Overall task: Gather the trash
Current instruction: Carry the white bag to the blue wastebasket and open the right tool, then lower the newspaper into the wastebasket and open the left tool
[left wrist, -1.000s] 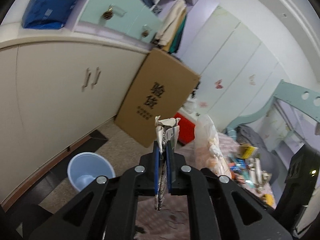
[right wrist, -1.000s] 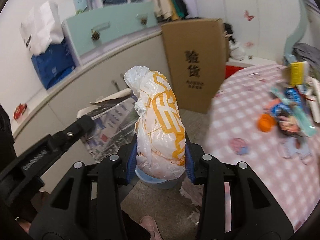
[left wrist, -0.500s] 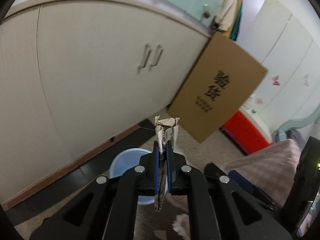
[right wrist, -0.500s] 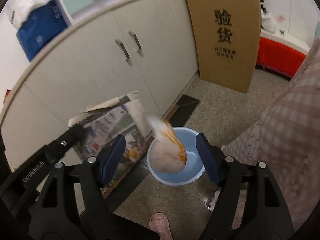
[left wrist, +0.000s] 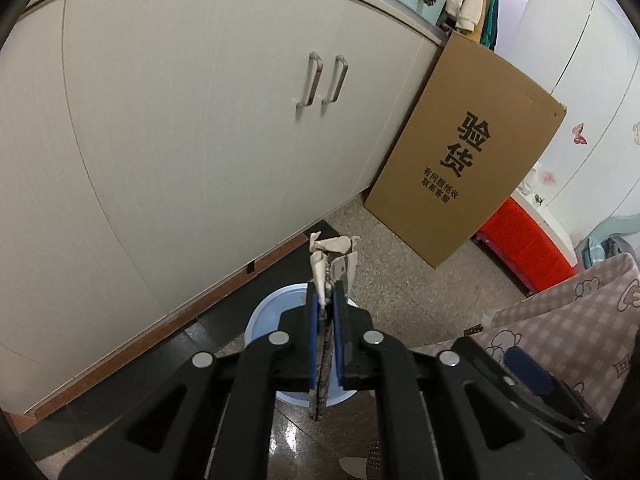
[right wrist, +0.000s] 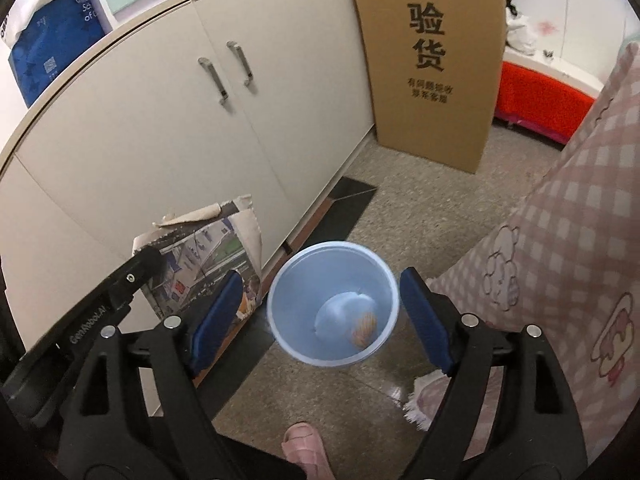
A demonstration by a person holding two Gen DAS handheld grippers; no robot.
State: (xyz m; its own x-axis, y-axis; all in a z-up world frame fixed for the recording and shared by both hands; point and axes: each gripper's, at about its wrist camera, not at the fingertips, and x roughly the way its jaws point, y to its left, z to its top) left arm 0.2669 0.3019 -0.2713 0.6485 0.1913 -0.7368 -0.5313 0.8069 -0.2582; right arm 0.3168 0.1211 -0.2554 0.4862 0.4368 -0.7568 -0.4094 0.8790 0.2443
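A light blue bin point(right wrist: 334, 304) stands on the floor by the cabinet. A white and orange plastic bag point(right wrist: 362, 324) lies at its bottom. My right gripper point(right wrist: 326, 320) is open and empty above the bin. My left gripper point(left wrist: 325, 320) is shut on a folded newspaper point(left wrist: 330, 268), held upright above the bin point(left wrist: 272, 312). The newspaper also shows in the right wrist view point(right wrist: 208, 256), left of the bin, with the left gripper's arm point(right wrist: 100, 300) in front.
White cabinet doors point(right wrist: 200, 120) run along the left. A tall cardboard box point(right wrist: 430, 60) leans against them, with a red crate point(right wrist: 536, 100) beyond. A pink checked tablecloth point(right wrist: 560, 260) hangs at the right. A pink slipper point(right wrist: 304, 448) is below the bin.
My right gripper opened and the plastic bag dropped into the bin. Both grippers tilted down from the table toward the floor; the left one carried the newspaper over the bin.
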